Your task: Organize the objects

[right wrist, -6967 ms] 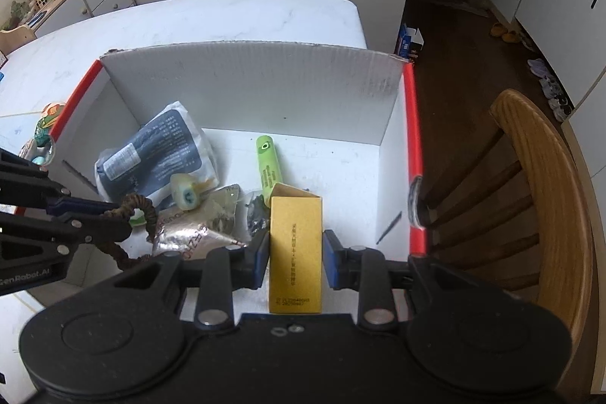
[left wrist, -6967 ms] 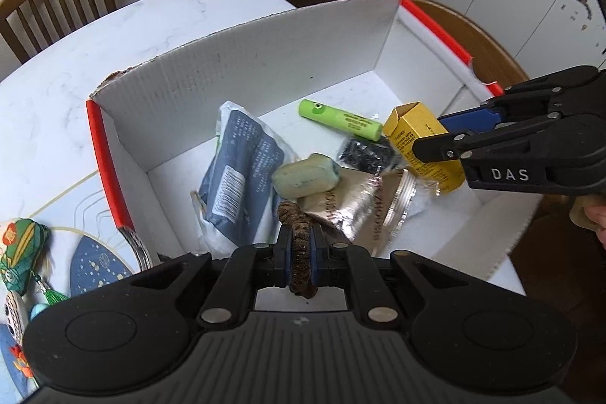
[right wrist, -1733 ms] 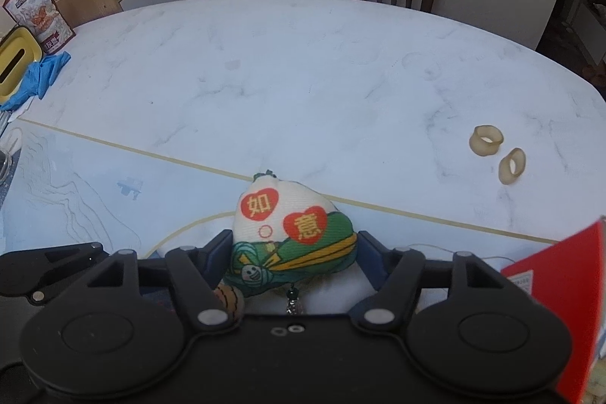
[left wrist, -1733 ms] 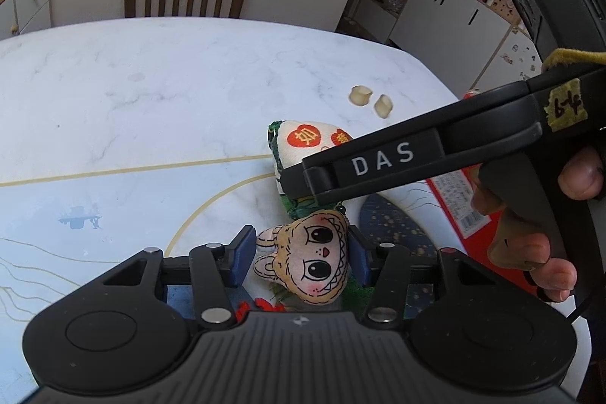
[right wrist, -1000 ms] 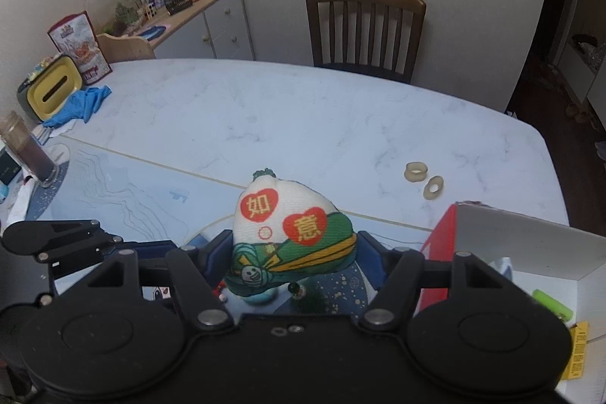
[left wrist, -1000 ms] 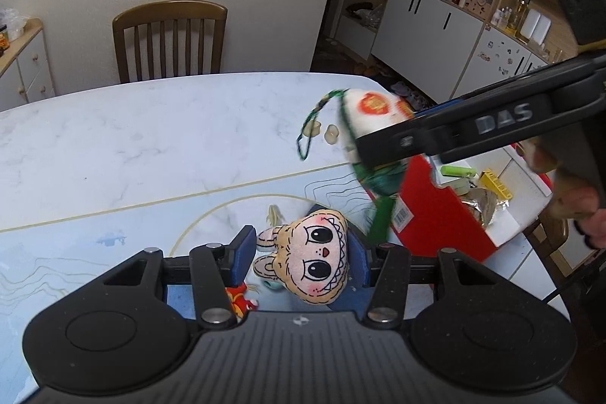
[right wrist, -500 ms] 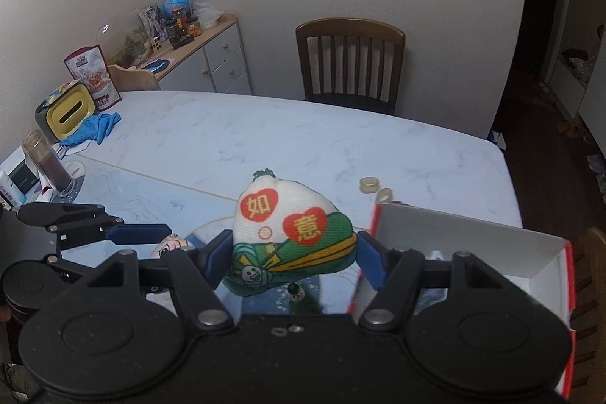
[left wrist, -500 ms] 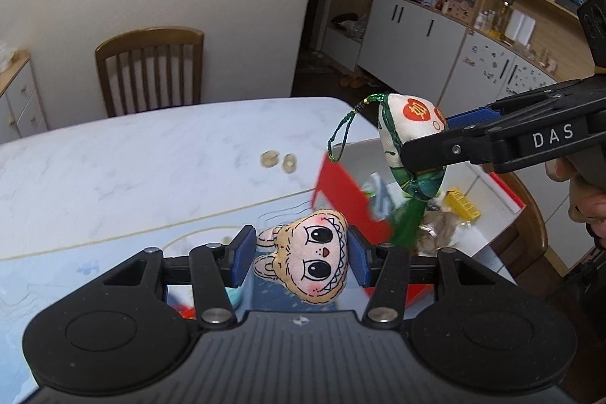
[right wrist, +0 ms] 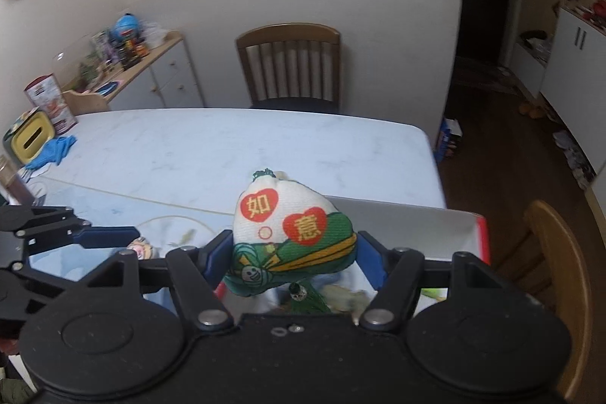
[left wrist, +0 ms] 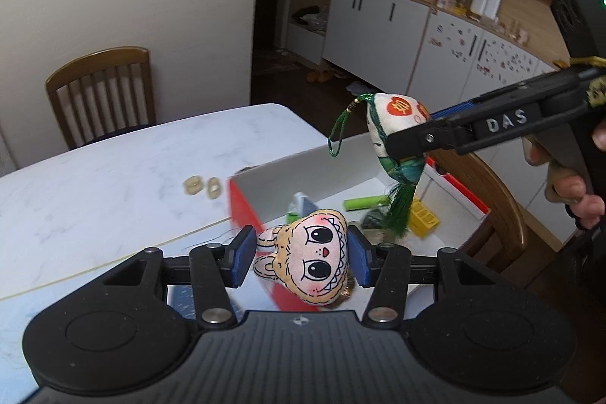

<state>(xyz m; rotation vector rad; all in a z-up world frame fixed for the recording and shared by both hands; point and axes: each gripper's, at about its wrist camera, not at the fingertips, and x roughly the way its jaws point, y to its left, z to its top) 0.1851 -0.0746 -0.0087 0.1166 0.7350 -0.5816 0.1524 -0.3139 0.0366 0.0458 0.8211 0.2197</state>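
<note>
Two plush charms, two hand-held grippers, one box, two rings.
My left hand-held gripper (left wrist: pixel 299 255) grasps the tan big-eyed plush face charm (left wrist: pixel 312 255), my right hand-held gripper (right wrist: pixel 291 254) the white-and-green tasselled fabric pouch (right wrist: pixel 291 233); both now over the red-edged white cardboard box (left wrist: pixel 265 184), beige rings (left wrist: pixel 200 185) left behind on the counter (left wrist: pixel 113 184).

Box (left wrist: pixel 303 173) on table (left wrist: pixel 113 169), two rings (left wrist: pixel 202 186) just left.

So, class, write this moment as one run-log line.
left gripper: shut on doll charm | right gripper: shut on sachet | box: below both
</note>
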